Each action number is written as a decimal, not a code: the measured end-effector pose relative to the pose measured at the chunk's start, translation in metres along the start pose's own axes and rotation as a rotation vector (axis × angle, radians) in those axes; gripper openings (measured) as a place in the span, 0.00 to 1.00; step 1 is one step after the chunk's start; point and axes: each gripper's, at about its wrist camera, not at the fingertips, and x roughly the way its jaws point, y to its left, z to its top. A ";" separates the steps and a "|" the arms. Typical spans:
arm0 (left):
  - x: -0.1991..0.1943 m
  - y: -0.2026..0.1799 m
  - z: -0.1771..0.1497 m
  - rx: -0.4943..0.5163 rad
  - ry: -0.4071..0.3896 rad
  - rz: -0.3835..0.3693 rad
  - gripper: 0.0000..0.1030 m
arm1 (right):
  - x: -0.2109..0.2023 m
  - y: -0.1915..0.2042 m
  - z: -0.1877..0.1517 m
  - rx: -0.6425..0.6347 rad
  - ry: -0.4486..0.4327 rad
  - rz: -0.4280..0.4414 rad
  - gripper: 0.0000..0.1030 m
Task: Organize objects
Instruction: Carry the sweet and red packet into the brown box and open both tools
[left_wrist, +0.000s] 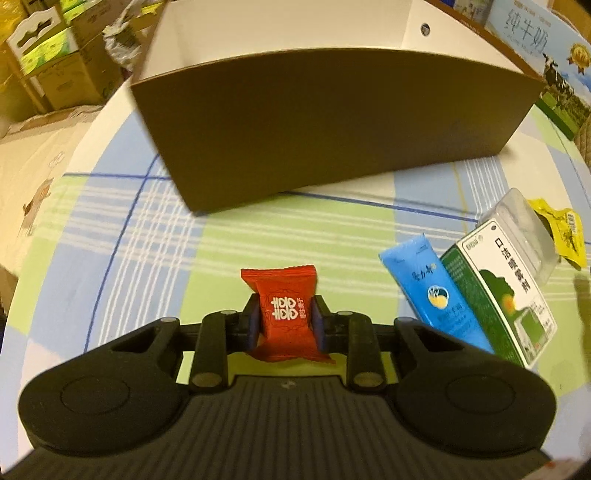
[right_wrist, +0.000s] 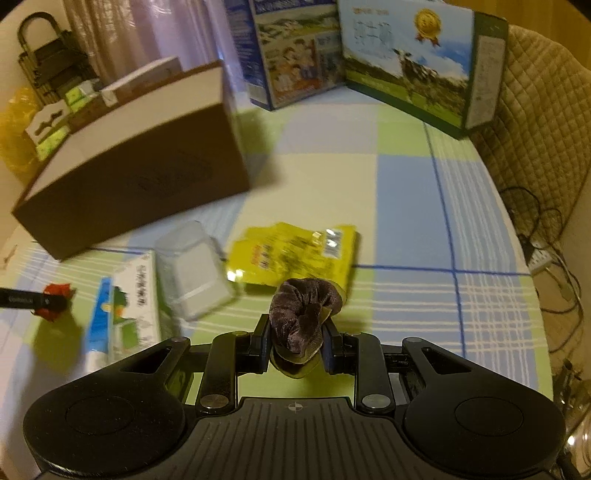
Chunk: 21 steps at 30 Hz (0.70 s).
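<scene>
Two tools loaded, one item each. Left tool pinched tight on a red wrapped candy, gripped across the middle with crimped ends free above and below (a hold that leaves the wrapper clear to drop out cleanly). Right tool clamped on a dark brown velvet scrunchie, bunched between the pads, with a bit of yellow-green showing beneath.

Brown open-topped box straight ahead of the left tool, white inside, seemingly empty from here; probably the collecting bin. Near wall tall, so the candy likely needs lifting over the rim before release.

Still loose on the checked desk, right of the candy: blue tube, green-and-white spray carton touching it, clear plastic case, yellow sachet. Cluster tight, pieces overlapping at edges.

Open room: bare cloth between candy and box; wide clear stretch right of the scrunchie toward the desk's curved edge. Milk cartons standing along the far side, well apart from the box's right end.
</scene>
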 end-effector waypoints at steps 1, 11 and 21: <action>-0.005 0.002 -0.003 -0.010 -0.004 -0.003 0.22 | -0.002 0.003 0.002 -0.006 -0.004 0.014 0.23; -0.067 0.011 0.009 -0.036 -0.105 -0.050 0.22 | -0.018 0.039 0.034 -0.062 -0.074 0.174 0.23; -0.105 0.010 0.049 -0.029 -0.224 -0.073 0.22 | -0.018 0.075 0.080 -0.162 -0.138 0.286 0.23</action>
